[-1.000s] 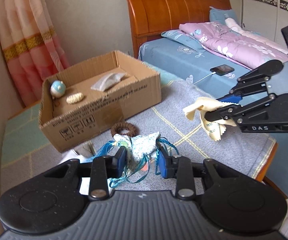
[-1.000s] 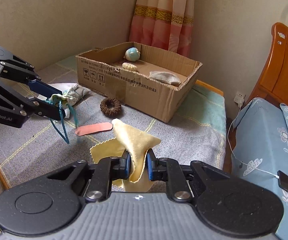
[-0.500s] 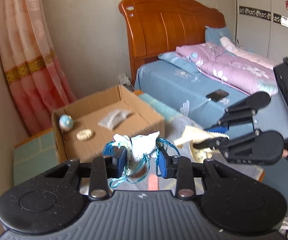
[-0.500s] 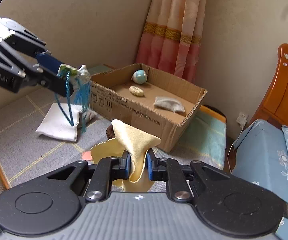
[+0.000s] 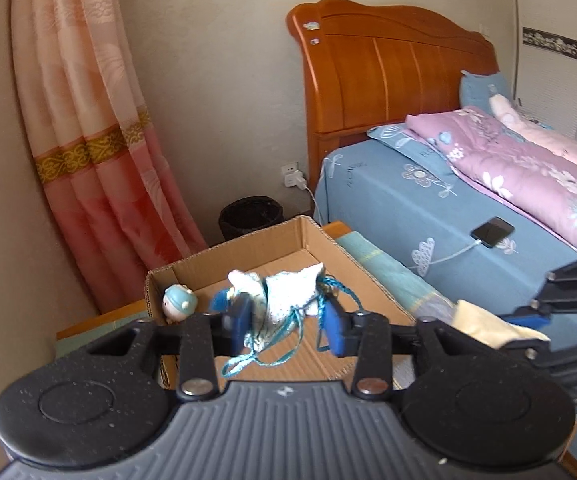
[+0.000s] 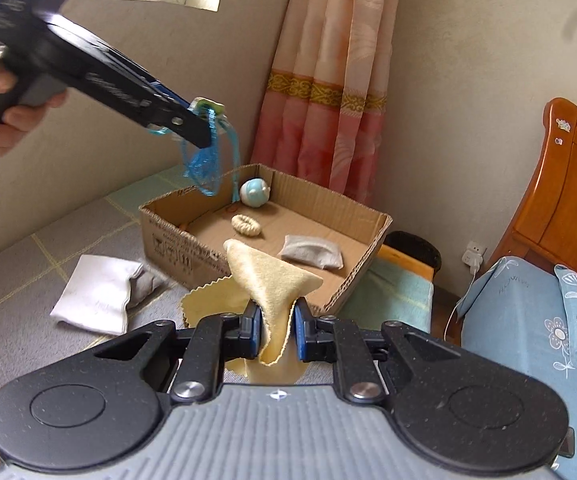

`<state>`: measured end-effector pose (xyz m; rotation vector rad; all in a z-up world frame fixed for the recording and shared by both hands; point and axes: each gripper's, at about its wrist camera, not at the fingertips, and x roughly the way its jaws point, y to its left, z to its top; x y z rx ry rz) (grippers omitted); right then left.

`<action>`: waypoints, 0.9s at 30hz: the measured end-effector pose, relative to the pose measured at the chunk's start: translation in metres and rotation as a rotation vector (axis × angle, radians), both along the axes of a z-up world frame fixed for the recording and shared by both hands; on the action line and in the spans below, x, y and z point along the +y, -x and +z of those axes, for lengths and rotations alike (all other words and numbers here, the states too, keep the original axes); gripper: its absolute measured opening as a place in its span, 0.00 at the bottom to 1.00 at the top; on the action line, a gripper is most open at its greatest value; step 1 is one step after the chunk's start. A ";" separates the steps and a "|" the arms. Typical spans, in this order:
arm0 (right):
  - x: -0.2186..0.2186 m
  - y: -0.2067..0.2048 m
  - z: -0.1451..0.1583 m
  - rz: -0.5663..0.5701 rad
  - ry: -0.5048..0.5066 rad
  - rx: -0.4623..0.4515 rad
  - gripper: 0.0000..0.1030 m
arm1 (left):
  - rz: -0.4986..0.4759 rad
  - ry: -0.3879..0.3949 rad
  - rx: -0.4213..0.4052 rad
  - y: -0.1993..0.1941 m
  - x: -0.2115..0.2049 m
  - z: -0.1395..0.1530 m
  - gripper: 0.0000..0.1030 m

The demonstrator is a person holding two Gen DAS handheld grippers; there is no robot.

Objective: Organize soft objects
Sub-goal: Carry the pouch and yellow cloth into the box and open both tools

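My left gripper (image 5: 288,326) is shut on a white cloth pouch with blue cords (image 5: 284,298) and holds it in the air over the open cardboard box (image 5: 308,232). From the right wrist view the left gripper (image 6: 198,126) hangs above the box's (image 6: 176,236) near left corner, blue cords (image 6: 204,164) dangling. My right gripper (image 6: 276,334) is shut on a yellow cloth (image 6: 268,280), just in front of the box. Inside lie a blue and white ball toy (image 6: 254,192), a cream scrunchie (image 6: 246,224) and a grey cloth (image 6: 312,254).
A folded white cloth (image 6: 96,292) lies on the grey checked table cover left of the box. A black waste bin (image 5: 250,216) stands behind the box by the curtain (image 5: 88,140). The bed (image 5: 468,200) with a charging phone (image 5: 492,232) is to the right.
My left gripper has risen from the table with the pouch and moved forward over the box. My right gripper has lifted the yellow cloth and come closer to the box.
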<state>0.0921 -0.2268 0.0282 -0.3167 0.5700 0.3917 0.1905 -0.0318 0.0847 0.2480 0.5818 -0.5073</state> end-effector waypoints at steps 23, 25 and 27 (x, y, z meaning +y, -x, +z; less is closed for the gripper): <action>0.023 -0.060 0.008 -0.046 -0.007 0.028 0.19 | 0.274 -0.027 -0.041 0.099 0.036 -0.055 0.99; 0.026 -0.074 0.007 -0.071 -0.018 0.050 0.19 | 0.285 -0.034 -0.020 0.104 0.038 -0.062 0.99; 0.029 -0.088 0.005 -0.090 -0.032 0.070 0.19 | 0.303 -0.038 -0.014 0.107 0.042 -0.067 0.99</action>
